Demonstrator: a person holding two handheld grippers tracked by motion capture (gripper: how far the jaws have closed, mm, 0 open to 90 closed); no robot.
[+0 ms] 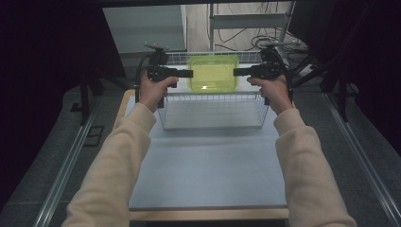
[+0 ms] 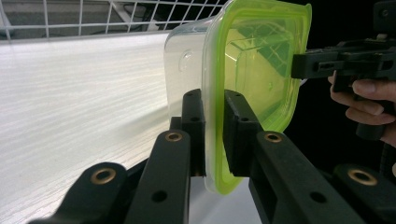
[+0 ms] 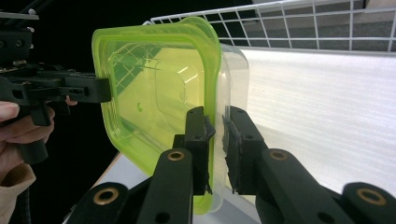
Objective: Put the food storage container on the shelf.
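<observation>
Container [image 1: 213,73] hangs between your claws, left claw [image 1: 188,73] and right claw [image 1: 238,72] each clamped on its rim, above the wire basket [image 1: 213,122].

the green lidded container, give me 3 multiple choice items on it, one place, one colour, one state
1. Where is the container?
A. held up over the wire basket
B. on the floor
C. at the table's near edge

2. What colour is its lid?
A. red
B. yellow-green
C. black

3. How do the grippers stand?
A. both open
B. one shut
C. both shut on the container's rim

Answers:
1 A, the high view shows it above the basket.
2 B, every view shows it so.
3 C, the left gripper and right gripper each clamp an edge.
</observation>
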